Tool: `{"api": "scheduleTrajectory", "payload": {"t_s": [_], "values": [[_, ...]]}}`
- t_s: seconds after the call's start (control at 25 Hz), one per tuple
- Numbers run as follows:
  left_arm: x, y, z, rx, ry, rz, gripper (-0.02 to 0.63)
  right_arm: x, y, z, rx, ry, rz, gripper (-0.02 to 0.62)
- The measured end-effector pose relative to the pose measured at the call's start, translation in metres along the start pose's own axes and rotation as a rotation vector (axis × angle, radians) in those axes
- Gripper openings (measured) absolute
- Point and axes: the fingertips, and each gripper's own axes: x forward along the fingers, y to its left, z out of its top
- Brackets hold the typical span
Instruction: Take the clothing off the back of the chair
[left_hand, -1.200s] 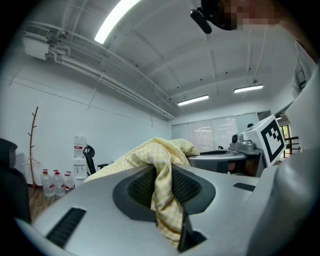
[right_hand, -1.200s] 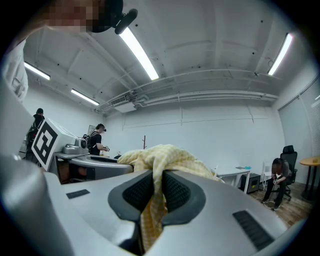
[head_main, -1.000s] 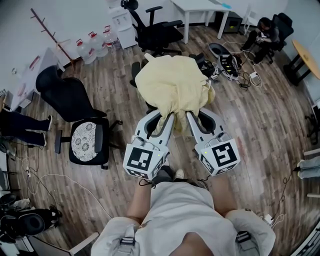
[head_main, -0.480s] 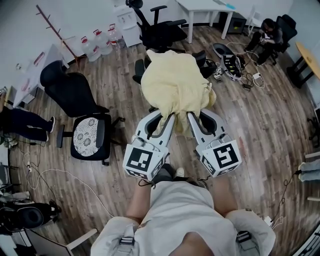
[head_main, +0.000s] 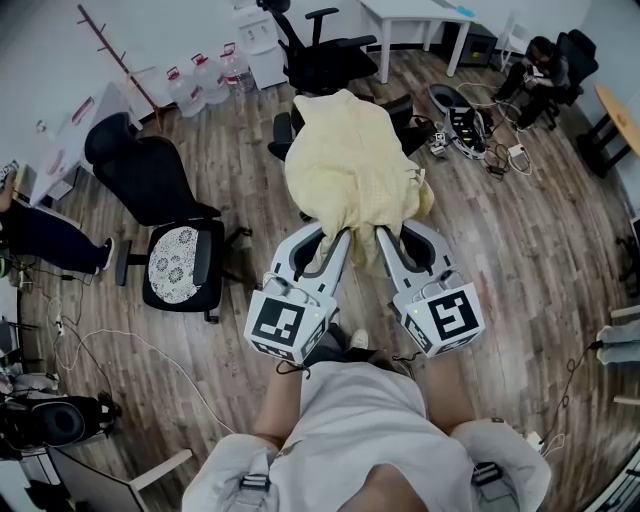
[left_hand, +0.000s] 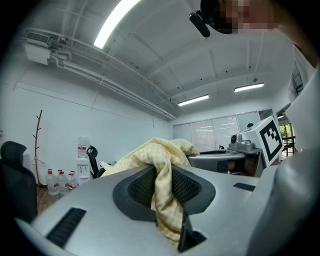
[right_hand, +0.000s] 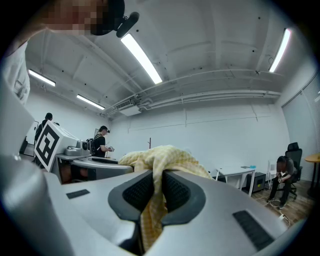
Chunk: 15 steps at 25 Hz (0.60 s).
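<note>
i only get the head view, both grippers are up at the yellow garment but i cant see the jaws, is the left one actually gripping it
observer: yes. In the left gripper view the left gripper has its jaws closed on a bunched fold of the yellow garment, which hangs down between them.
operator: and the right
observer: same. In the right gripper view the right gripper is clamped on another fold, with cloth trailing out below the jaws.
operator: anyone near that i cant see
observer: the right gripper view shows a person standing in the background at its left, well away from the garment.
</note>
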Motion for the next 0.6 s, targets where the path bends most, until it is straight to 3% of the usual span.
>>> {"api": "scheduleTrajectory", "payload": {"t_s": [0.6], "values": [[-0.028, 0.003, -0.003, -0.007, -0.005, -0.016, 0.089, -0.006, 0.026, 0.002, 0.001, -0.005, 0.007, 0.051]]}}
